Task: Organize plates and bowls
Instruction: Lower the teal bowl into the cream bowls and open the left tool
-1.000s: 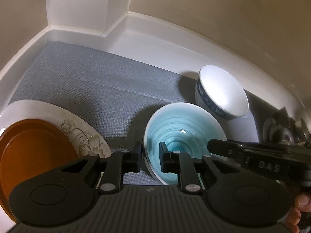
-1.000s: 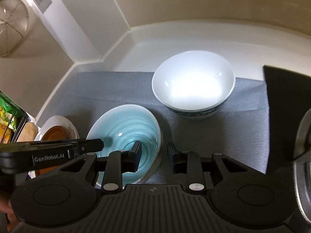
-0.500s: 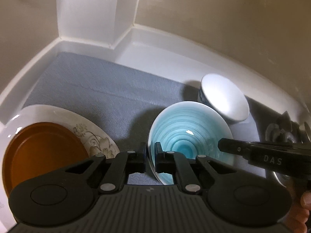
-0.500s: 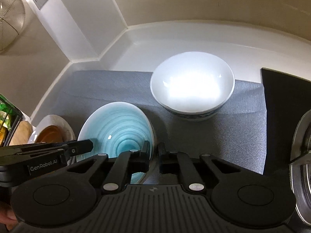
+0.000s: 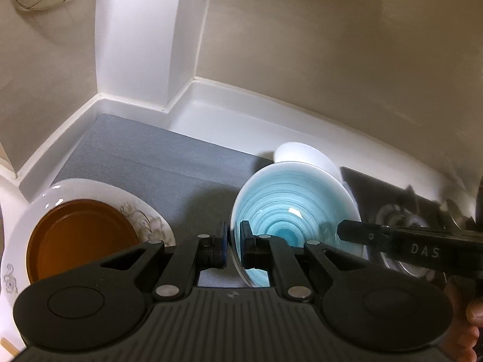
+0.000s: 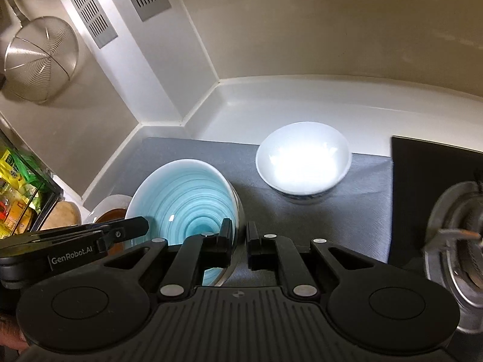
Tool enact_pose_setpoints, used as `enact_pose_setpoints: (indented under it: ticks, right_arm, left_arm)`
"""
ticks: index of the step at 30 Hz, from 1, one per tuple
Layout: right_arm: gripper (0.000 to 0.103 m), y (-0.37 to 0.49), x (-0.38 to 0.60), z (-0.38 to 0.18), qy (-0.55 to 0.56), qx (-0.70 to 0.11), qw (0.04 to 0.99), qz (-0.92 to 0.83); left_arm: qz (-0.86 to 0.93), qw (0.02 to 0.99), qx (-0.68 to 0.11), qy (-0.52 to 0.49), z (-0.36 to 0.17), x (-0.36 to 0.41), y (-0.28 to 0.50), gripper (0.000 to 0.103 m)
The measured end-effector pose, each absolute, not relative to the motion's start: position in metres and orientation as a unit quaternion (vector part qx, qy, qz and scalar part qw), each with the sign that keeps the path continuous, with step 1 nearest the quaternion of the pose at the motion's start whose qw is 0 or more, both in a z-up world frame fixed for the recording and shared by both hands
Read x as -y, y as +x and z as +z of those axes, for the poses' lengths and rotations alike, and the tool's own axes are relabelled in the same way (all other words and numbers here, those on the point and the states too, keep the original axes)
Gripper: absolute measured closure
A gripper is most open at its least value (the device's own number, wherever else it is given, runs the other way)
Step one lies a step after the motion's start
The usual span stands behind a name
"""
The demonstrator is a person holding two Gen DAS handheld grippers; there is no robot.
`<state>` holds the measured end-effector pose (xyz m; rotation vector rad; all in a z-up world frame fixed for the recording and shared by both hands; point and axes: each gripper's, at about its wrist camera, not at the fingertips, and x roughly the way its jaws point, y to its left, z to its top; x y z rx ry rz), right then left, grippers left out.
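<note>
- Here, left hand-held gripper (image 5: 233, 246) clamped on the left rim of the blue bowl (image 5: 294, 217), one finger outside the wall, the other inside.
- Right hand-held gripper (image 6: 240, 242) clamped on the opposite rim of the same blue bowl (image 6: 181, 199), again one finger in, one out.
- Blue bowl thus pinched from both sides, tilted toward the cameras, seemingly raised off the grey mat (image 5: 157, 163) (contact underneath hidden by the gripper bodies, so not certain).
- White bowl (image 6: 303, 163) upright on the grey mat (image 6: 362, 199), behind the blue bowl and apart from it; in the left wrist view only its rim (image 5: 305, 154) peeking over the blue one.
- White floral plate (image 5: 151, 220) on the left end of the desk, carrying a brown plate (image 5: 78, 235) inside it.
- Gas burner (image 6: 455, 241) on the dark hob at far right.
- Wire strainer (image 6: 39, 60) hanging on the wall, upper left.
- Fingertips of a person (image 5: 474, 313) visible at the right edge, behind the other gripper's handle.
</note>
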<state>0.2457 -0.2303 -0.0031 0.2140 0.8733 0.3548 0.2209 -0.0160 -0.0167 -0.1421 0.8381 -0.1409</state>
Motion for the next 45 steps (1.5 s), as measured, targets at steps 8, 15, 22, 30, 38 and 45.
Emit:
enact_pose_setpoints:
  ticks: [8, 15, 22, 30, 38, 45]
  right_arm:
    - [0.093, 0.211, 0.251, -0.006, 0.11, -0.428, 0.884, 0.153]
    - [0.093, 0.194, 0.257, -0.016, 0.109, -0.441, 0.88, 0.14]
    - [0.093, 0.184, 0.259, -0.025, 0.105, -0.453, 0.875, 0.135]
    - [0.093, 0.183, 0.255, -0.039, 0.088, -0.486, 0.858, 0.137]
    - [0.093, 0.18, 0.24, -0.041, 0.05, -0.5, 0.854, 0.135]
    - [0.093, 0.181, 0.237, -0.038, 0.049, -0.508, 0.849, 0.134]
  left_arm:
    - [-0.091, 0.901, -0.419, -0.062, -0.024, 0.034, 0.194, 0.095]
    - [-0.101, 0.895, -0.429, -0.063, -0.031, 0.039, 0.18, 0.095]
    - [-0.106, 0.887, -0.444, -0.066, -0.042, 0.038, 0.176, 0.095]
    - [-0.1, 0.876, -0.468, -0.058, -0.052, 0.039, 0.174, 0.095]
    - [-0.096, 0.871, -0.479, -0.053, -0.055, 0.038, 0.175, 0.095]
    - [-0.101, 0.868, -0.481, -0.071, -0.056, 0.031, 0.175, 0.095]
